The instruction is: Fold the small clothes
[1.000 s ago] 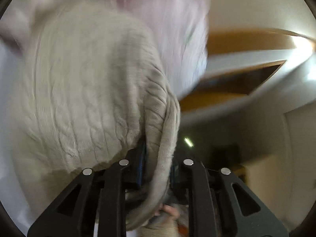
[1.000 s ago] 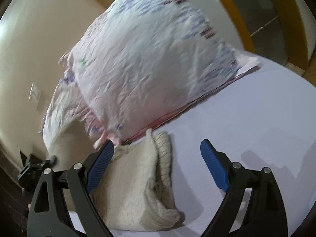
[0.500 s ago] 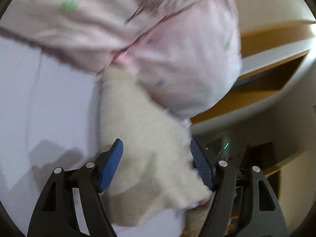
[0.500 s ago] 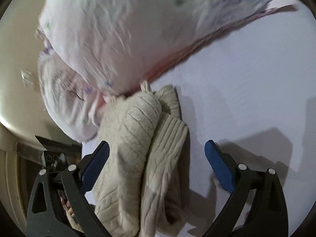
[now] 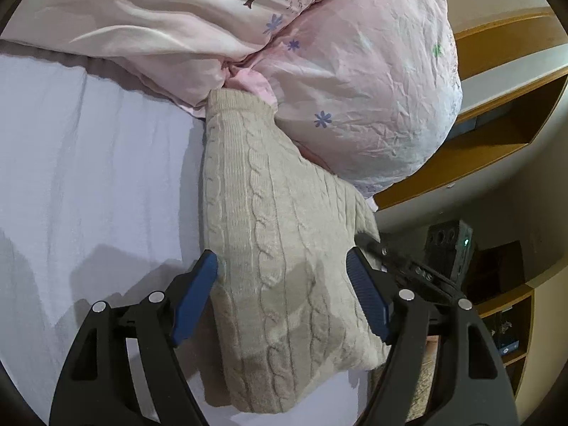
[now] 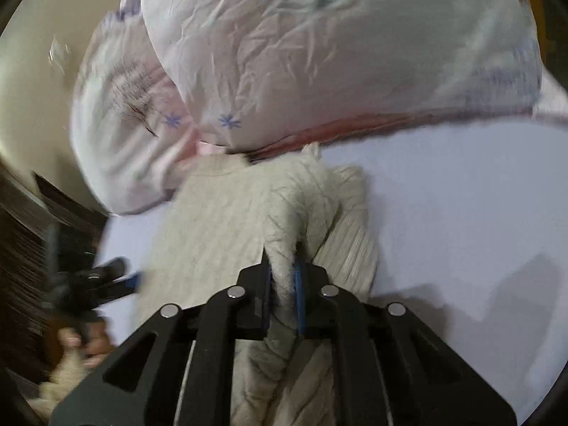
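A cream cable-knit sweater point(image 5: 280, 248) lies on the pale lilac bed sheet point(image 5: 88, 163), its far end touching the pink pillows. My left gripper point(image 5: 282, 266) is open, its blue-padded fingers on either side of the sweater, not gripping it. In the right wrist view the sweater point(image 6: 220, 234) is bunched up, and my right gripper point(image 6: 282, 266) is shut on a raised fold of it. The left gripper point(image 6: 113, 277) shows blurred at the left edge of that view.
Two pink floral pillows point(image 5: 355, 88) lie right behind the sweater; they also fill the top of the right wrist view point(image 6: 319, 53). A wooden headboard shelf point(image 5: 497, 135) and dark furniture point(image 5: 493, 269) stand past the bed edge on the right.
My left gripper let go of the sweater, opened and drew back above it. My right gripper, open before, moved in and shut on a fold of the sweater.
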A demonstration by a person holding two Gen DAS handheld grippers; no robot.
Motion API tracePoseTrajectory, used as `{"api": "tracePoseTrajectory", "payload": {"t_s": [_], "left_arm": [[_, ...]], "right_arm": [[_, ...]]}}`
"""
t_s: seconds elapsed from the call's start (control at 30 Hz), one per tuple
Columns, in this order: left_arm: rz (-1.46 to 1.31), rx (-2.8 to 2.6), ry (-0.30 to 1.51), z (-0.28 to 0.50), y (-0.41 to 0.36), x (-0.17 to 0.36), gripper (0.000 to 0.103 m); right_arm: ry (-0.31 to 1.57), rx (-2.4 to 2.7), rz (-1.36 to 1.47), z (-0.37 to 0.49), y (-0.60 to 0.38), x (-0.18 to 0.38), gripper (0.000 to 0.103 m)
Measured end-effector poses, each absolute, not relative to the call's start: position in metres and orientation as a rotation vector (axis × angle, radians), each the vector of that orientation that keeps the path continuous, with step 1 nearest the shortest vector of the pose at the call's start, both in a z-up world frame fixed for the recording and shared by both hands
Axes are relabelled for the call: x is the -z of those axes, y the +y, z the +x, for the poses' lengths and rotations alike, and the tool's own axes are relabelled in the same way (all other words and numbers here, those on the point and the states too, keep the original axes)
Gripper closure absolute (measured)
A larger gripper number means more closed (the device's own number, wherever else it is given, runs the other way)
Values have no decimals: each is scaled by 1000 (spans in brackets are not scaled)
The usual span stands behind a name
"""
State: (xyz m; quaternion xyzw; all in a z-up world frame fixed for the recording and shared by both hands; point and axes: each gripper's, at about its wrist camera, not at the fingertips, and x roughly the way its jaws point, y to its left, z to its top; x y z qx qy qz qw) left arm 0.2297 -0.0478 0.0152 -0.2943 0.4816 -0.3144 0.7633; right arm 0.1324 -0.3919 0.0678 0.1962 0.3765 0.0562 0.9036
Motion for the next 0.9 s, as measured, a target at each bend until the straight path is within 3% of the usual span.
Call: {"api": "tracePoseTrajectory", "payload": {"t_s": [0.13, 0.2, 0.23, 0.27, 0.3, 0.33, 0.37, 0.5, 0.6, 0.63, 0.67, 0.7, 0.77, 0.9], "left_arm": [[-616, 683, 1048, 227, -49, -16, 28], [-602, 685, 1054, 227, -53, -15, 28], [-590, 678, 1065, 227, -55, -14, 26], [-581, 674, 1070, 227, -57, -13, 25], [-574, 672, 1070, 227, -59, -12, 25], [-564, 667, 1070, 228, -60, -11, 24], [-552, 657, 1075, 228, -62, -10, 22], [-555, 651, 1109, 229, -74, 2, 17], [-555, 681, 1105, 224, -85, 3, 21], [-571, 694, 1112, 223, -87, 5, 26], [-573, 676, 1106, 221, -88, 6, 42], [-572, 674, 1108, 220, -86, 8, 53], [-613, 698, 1102, 217, -73, 6, 65], [-563, 720, 1013, 194, -29, -18, 68]], "right_arm": [[650, 10, 340, 140, -407, -100, 94], [792, 47, 323, 163, -409, -87, 90], [859, 53, 369, 167, -414, -79, 77], [877, 51, 429, 165, -421, -76, 54], [856, 36, 503, 157, -430, -76, 41], [829, 22, 551, 150, -437, -76, 18], [817, 7, 588, 144, -443, -76, 12], [912, -94, 663, 135, -445, -57, 12], [961, -122, 681, 135, -435, -40, 17], [929, -134, 677, 130, -433, -40, 43], [926, -219, 729, 129, -429, -35, 75], [910, -234, 788, 124, -428, -30, 75], [863, -239, 751, 117, -413, -34, 77], [813, -384, 672, 117, -362, -50, 79]]}}
